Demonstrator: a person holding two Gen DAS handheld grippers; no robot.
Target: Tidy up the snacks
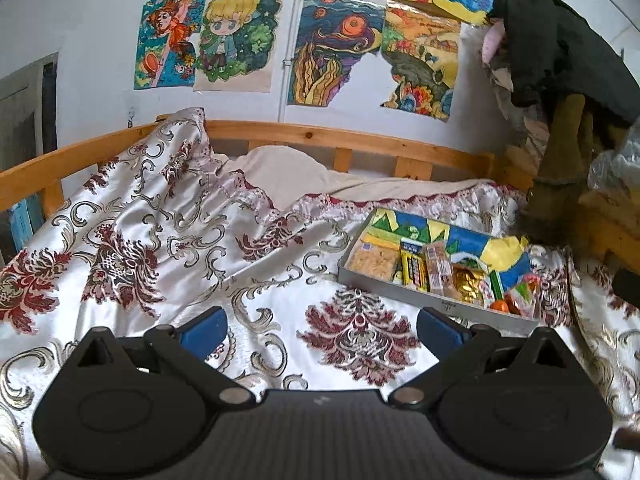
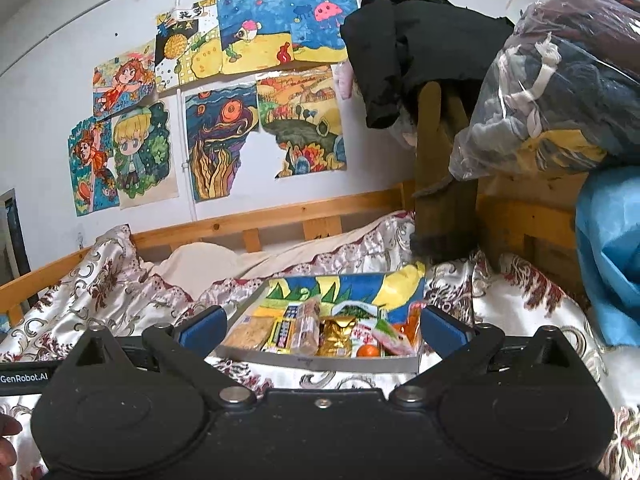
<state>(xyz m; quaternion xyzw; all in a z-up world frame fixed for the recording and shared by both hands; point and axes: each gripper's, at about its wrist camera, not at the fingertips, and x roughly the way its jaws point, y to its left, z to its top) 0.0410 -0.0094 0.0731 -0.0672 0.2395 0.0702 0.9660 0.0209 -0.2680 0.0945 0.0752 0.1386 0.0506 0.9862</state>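
1. Right wrist view: snacks [image 2: 320, 332] lie side by side in a shallow tray [image 2: 320, 362] on the bed [image 2: 520, 312].
2. Right gripper [image 2: 320, 326] and left gripper [image 1: 322, 330] hover with fingers apart, holding nothing.
3. No loose snacks show; sorting looks nearly done.

So the left gripper [image 1: 322, 330] sits low over the bed with its blue-padded fingers [image 1: 204, 330] spread wide apart, nothing between them, just the shiny white bedspread with dark red and gold floral print [image 1: 160, 248]. Off to the right there's a shallow grey cardboard tray [image 1: 404, 286] lying on the spread, packed with snacks: a clear pack of pale crackers [image 1: 374, 262], a yellow wrapped bar [image 1: 414, 270], a gold foil packet [image 1: 468, 280] and a small orange fruit [image 1: 500, 306] at the near corner. A wooden bed rail [image 1: 320, 134] runs behind, colourful kids' drawings [image 1: 240, 40] taped on the white wall.
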